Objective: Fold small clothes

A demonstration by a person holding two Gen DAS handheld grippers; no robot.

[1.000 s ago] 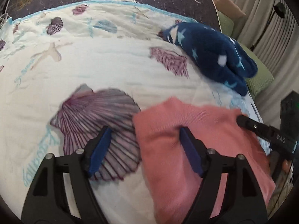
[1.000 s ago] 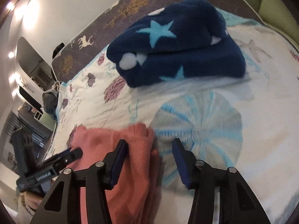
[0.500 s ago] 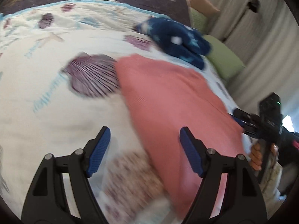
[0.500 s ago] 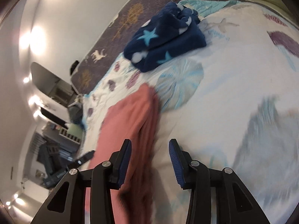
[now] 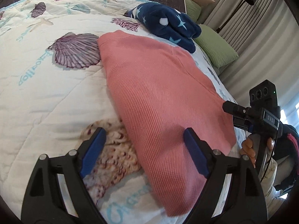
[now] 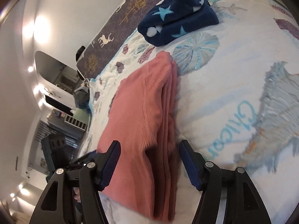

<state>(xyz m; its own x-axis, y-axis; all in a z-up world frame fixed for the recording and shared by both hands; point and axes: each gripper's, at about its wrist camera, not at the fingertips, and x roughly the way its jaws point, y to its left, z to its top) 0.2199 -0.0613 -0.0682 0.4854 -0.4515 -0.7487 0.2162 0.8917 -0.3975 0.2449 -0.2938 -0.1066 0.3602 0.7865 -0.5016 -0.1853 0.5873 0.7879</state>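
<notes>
Pink garment [image 5: 164, 100]: lay folded flat on the bed, a long ribbed knit piece running from near the purple shell print toward the bed's near edge; from the right wrist view its stacked layers showed along one side [image 6: 145, 123].
Left tongs [image 5: 143, 149]: jaws were spreading — the blue pads stood wide apart above the cloth, one over the quilt's brown shell print, the other over the pink knit; neither pad pressed on it.
Right tongs [image 6: 149, 162]: jaws were also opening, with the near end of the pink garment lying between and beneath them, the pads clear of the fabric.
Quilt [image 5: 46, 97]: white bedcover printed with seashells, coral and pale blue script, covering the bed under the garment.
Navy star fleece [image 5: 168, 26]: a dark blue item with light blue stars and white dots, bunched at the far side of the bed — apart from the pink garment, just beyond its far corner.
Green pillows [image 5: 214, 44]: lay beside the fleece at the bed's edge, near the grey curtains.
Person's hand [image 5: 250, 149]: fingers wrapped the handle of the right device at the bed's corner.
</notes>
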